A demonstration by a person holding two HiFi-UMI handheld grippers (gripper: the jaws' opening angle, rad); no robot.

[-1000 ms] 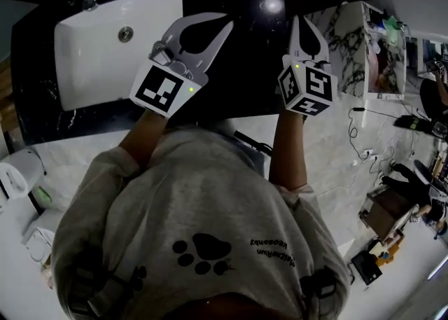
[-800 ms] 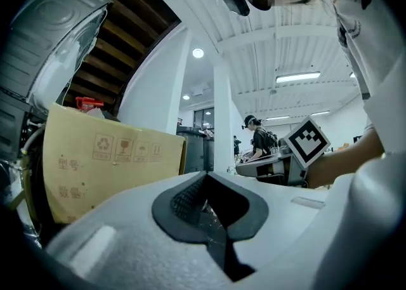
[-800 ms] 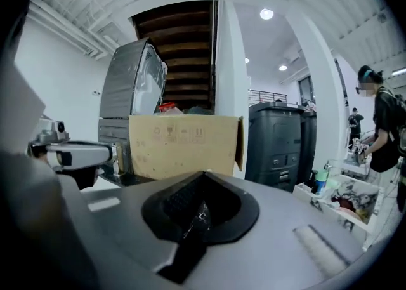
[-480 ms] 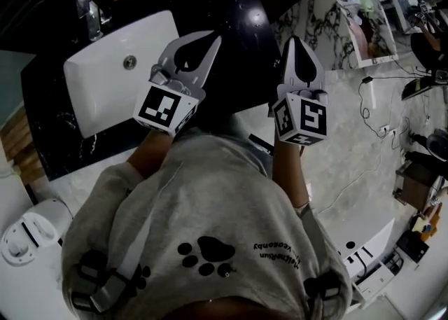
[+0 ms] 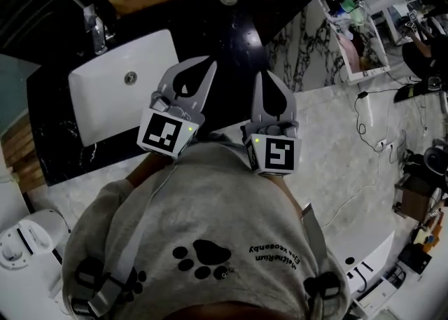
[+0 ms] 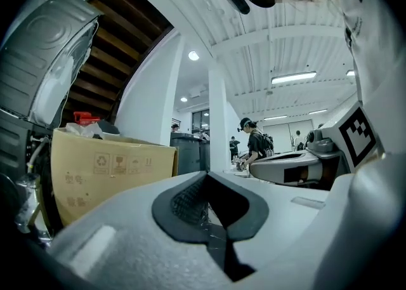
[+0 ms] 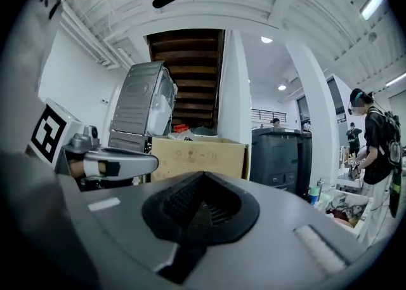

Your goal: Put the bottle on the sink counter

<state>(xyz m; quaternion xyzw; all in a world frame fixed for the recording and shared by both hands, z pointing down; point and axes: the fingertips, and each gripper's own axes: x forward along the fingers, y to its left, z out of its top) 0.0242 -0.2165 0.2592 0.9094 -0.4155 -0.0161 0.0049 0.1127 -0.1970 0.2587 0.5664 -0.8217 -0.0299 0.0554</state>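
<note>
Cardboard box (image 7: 200, 158) beside dark bin (image 7: 282, 158)

Box (image 6: 114, 168) had printed handling symbols: recycle mark, fragile glass, a couple more; chars beneath too faint to read. Sweatshirt (image 5: 210, 220) had a paw print & small upside-down lettering, illegible.

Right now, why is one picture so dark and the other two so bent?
Head view: dim overall; only the white sink stands out against the black counter. Left gripper view: fisheye curves the column, corners go black, ceiling lights glare. Right gripper view: same curving and black corners; its own jaws, close up, look soft.
</note>
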